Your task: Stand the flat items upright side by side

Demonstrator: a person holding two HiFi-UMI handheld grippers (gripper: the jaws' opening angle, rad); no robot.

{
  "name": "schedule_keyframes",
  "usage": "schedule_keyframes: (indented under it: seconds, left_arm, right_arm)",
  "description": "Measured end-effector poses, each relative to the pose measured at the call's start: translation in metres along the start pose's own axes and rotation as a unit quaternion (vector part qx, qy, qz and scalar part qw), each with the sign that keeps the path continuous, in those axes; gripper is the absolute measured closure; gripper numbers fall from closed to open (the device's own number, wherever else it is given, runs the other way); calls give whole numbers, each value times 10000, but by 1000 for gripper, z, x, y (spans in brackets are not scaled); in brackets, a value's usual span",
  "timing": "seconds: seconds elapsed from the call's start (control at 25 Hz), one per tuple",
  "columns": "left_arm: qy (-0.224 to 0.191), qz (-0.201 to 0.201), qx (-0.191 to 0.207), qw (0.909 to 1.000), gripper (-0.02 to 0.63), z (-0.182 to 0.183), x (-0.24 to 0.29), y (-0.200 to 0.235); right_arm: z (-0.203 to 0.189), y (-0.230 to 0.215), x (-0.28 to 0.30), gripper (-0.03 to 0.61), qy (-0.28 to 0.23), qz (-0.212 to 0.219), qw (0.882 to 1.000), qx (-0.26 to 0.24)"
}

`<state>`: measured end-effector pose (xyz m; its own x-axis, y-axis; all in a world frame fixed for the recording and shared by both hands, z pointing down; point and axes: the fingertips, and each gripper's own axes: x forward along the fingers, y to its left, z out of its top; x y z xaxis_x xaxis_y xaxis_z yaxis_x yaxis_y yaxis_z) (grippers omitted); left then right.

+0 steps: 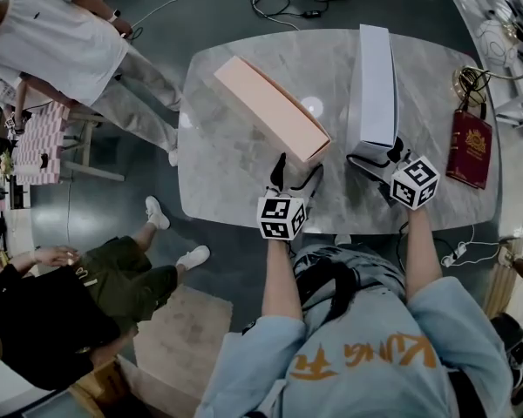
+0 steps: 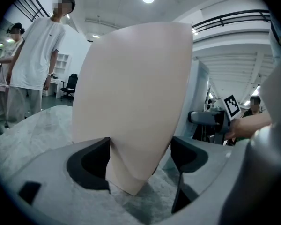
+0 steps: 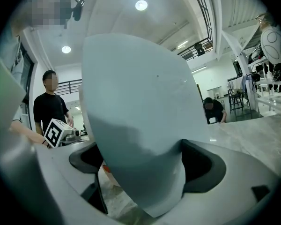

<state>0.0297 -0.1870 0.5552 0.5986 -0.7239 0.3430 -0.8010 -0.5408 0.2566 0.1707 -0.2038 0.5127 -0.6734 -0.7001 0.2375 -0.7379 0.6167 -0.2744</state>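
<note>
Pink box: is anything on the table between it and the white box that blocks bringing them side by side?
Nothing visible does. Only bare marble table lies between the pink box and the white box. The red bag sits on the white box's far side, out of the path.

Marble-looking table (image 1: 235,168): pink box (image 1: 270,107), white box (image 1: 375,85)

No legible text or labels anywhere.

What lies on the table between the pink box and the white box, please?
Only bare marble tabletop with a light reflection separates the pink box from the white box; the head view shows it.
</note>
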Motion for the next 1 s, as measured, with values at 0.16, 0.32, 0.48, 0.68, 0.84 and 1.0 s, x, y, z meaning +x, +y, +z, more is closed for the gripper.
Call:
schedule_keyframes:
  seconds: [0.16,0.32,0.48,0.68,0.84,1.0]
  left_arm:
    - [22,-33,-64,10000,192,-2,-3,3]
    - [57,-82,-64,9999,192,0,-3,4]
    - [82,-109,-63,9999,192,0,-3,5]
    - [116,-121,-106,9998,190,-1,-3,6]
    - [164,-136,-150,9997,189,-1,-3,6]
    - [222,-159,-147,9995,189,-1,-4,7]
  right_arm:
    - [3,3,11,66,46,175,9998,-15]
    - [5,9,22,66,115,415,9991,-22]
    - [6,16,31,66,150,632,9979,-2]
    - [6,26,43,66,196,922,9955,5]
    - [5,35,50,66,253,1140,9932,14]
    - [6,43,56,66,274,1309,9910,36]
